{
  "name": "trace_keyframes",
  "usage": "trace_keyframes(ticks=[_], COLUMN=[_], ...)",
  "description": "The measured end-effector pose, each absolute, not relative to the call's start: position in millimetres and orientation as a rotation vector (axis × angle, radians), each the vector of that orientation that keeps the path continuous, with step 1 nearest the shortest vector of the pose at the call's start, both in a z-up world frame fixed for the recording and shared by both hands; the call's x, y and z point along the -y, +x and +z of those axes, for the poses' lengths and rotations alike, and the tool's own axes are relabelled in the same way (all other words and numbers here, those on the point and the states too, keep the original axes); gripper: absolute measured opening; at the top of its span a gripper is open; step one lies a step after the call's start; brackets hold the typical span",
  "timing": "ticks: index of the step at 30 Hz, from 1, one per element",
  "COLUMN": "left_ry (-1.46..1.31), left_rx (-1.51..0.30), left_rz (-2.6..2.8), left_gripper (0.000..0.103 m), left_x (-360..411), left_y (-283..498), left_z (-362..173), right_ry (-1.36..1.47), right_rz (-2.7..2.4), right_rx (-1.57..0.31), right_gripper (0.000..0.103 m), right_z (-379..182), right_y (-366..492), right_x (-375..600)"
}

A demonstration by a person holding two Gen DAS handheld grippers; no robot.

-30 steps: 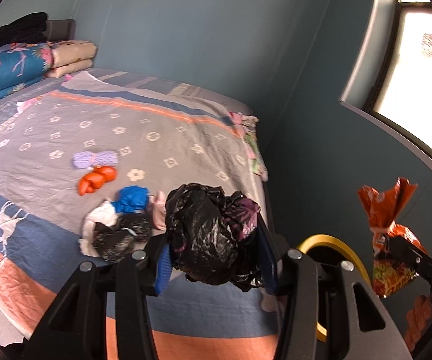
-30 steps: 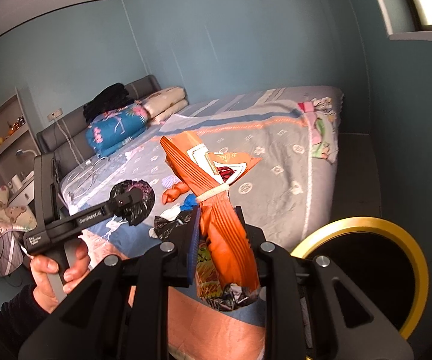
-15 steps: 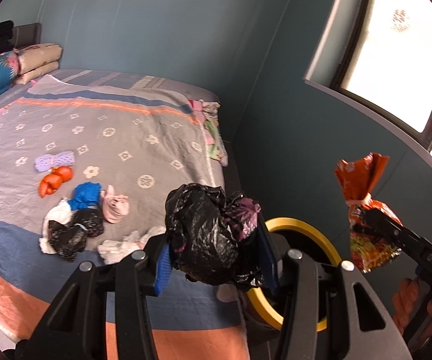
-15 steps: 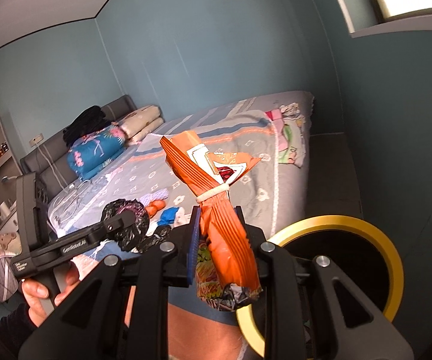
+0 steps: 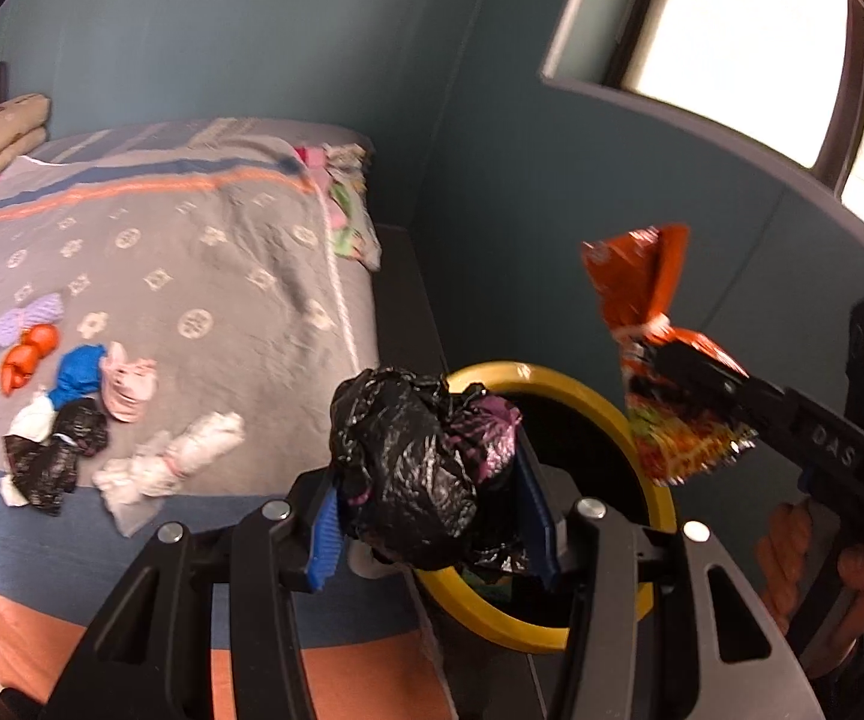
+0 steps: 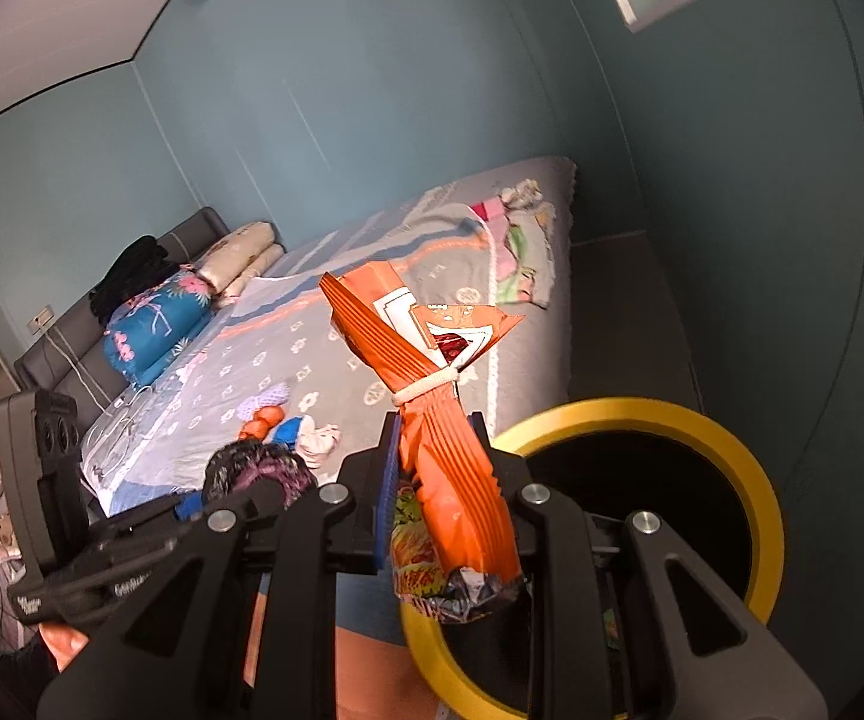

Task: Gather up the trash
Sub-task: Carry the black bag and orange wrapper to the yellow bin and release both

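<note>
- While the yellow-rimmed bin (image 5: 588,402) is seen just below, a black bag bundle (image 5: 414,468) is clamped by the left hand-held gripper (image 5: 432,516).
- An orange snack packet (image 6: 456,480) is pinched in the nearly closed right hand-held gripper (image 6: 438,480).

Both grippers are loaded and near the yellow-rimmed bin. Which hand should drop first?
Right, probably. The orange snack bag in the right gripper already overlaps the bin opening, while the left gripper holds its black bag nearer the bin's bed-side rim.
</note>
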State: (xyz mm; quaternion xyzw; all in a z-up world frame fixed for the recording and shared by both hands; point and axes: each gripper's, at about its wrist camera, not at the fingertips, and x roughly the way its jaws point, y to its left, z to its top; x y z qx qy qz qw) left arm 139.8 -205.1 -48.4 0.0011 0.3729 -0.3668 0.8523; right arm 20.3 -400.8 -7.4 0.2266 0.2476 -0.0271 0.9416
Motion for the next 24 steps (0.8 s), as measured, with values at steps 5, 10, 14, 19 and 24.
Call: trace_keyframes(ticks=[5,10,14,19,24], left_ry=[0.06,0.129,0.125,0.117,0.103], left_rx=[-0.809,-0.818,-0.841,-0.853,-0.865], left_rz=[-0.838,-0.885,-0.908,-0.923,-0.926], left_gripper=[0.047,0.047,0.048,0.052,0.059], left_x=[233.1,253.8,261.5,263.0,259.0], left_y=[129.5,119.2,118.7,118.6,120.5], left_z=[-61.8,-75.0,-79.8,-80.9,-81.6], right_ry=[0.514,0.549,0.561,0.58,0.6], right_rz=[-0.086,-0.103,-0.111,-0.118,-0.141], right_rx=[-0.53,-0.547,-0.556,-0.55,-0.538], right_gripper=[0.021,0.021,0.022,0.028,0.035], right_z=[-28.6,-43.4,-49.9,-52.0,-51.2], right_y=[28.1,32.2,36.2,39.1,40.5], right_x=[421.2,435.9,443.0,443.5,446.3])
